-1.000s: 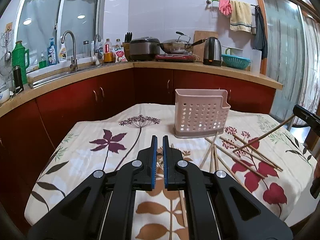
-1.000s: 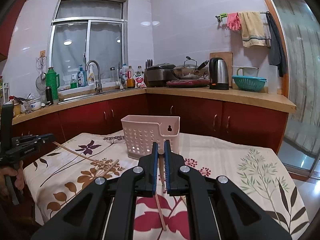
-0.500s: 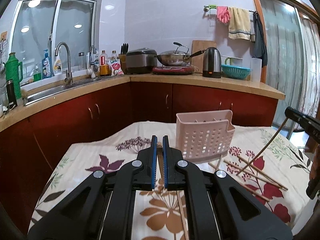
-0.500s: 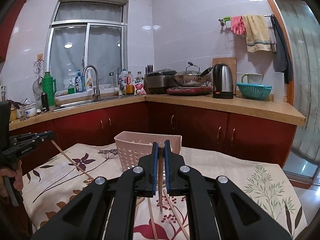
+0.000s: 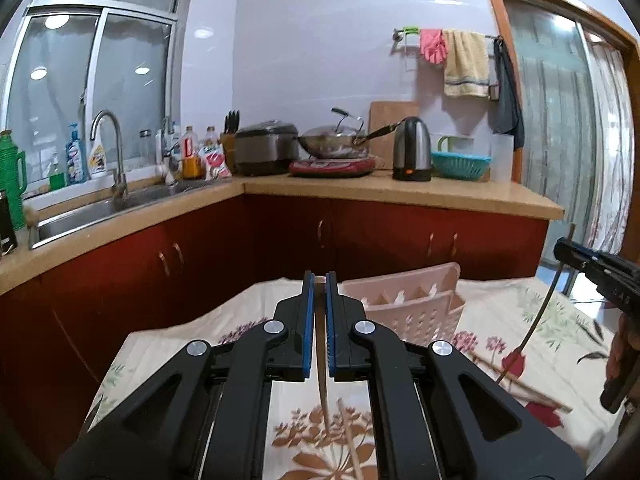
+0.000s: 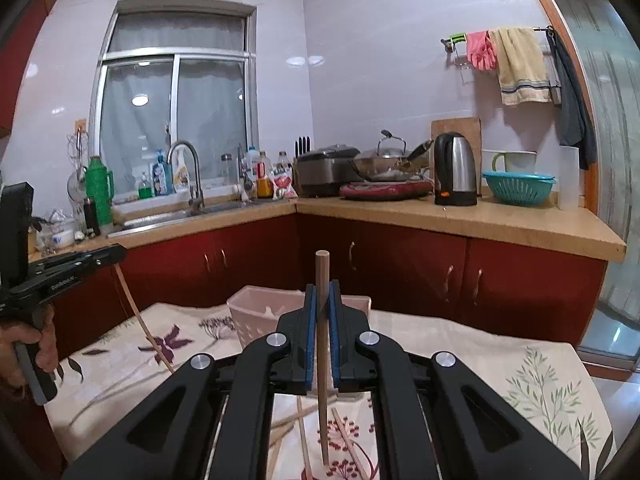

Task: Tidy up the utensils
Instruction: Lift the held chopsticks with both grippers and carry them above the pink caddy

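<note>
1. Each gripper is clamped on one chopstick: the left gripper (image 5: 317,280) holds a chopstick (image 5: 322,384), and the right gripper (image 6: 321,292) holds another chopstick (image 6: 321,320) upright.
2. Both hang above the table (image 6: 500,360), near the pink basket (image 5: 416,308) at its far edge.
3. Carrying looks underway; next, lower the tips into a basket slot and release.

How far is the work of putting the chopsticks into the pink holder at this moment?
Done: little shows; what the pink holder contains cannot be told. In hand: the left gripper is shut on one chopstick, and the right gripper is shut on another chopstick, both lifted above the table. Left: dropping these two in, then the loose chopsticks lying on the cloth.
</note>
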